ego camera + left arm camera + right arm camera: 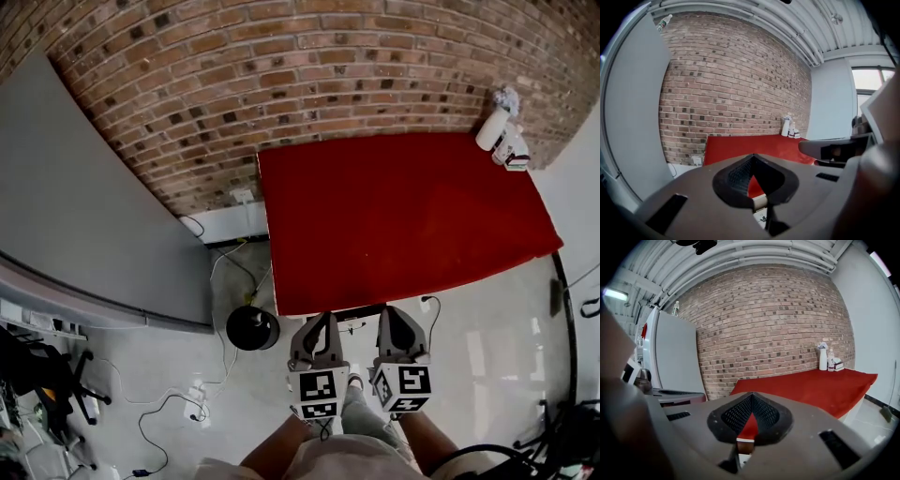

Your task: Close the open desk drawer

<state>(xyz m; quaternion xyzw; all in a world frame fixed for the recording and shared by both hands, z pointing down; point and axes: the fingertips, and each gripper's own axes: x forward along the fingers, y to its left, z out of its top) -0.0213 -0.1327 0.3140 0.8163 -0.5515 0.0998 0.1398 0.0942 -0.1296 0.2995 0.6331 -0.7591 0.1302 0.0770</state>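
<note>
Red-clothed desk (403, 211) against brick wall (281, 94). Left tool (324, 319), right tool (390, 313) both clenched on nothing, at near edge. Drawer (361, 310): probably dark strip under that edge, between tools. Judged rigid, light, free-sliding; press flat on front face, no grip needed.

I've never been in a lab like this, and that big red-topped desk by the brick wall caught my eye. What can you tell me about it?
The red-topped desk is a broad rectangle with a flat, matte red surface that looks like cloth. Its far side runs along the brick wall. It is nearly bare: only a white spray bottle and a few small packs stand in its far right corner.
</note>
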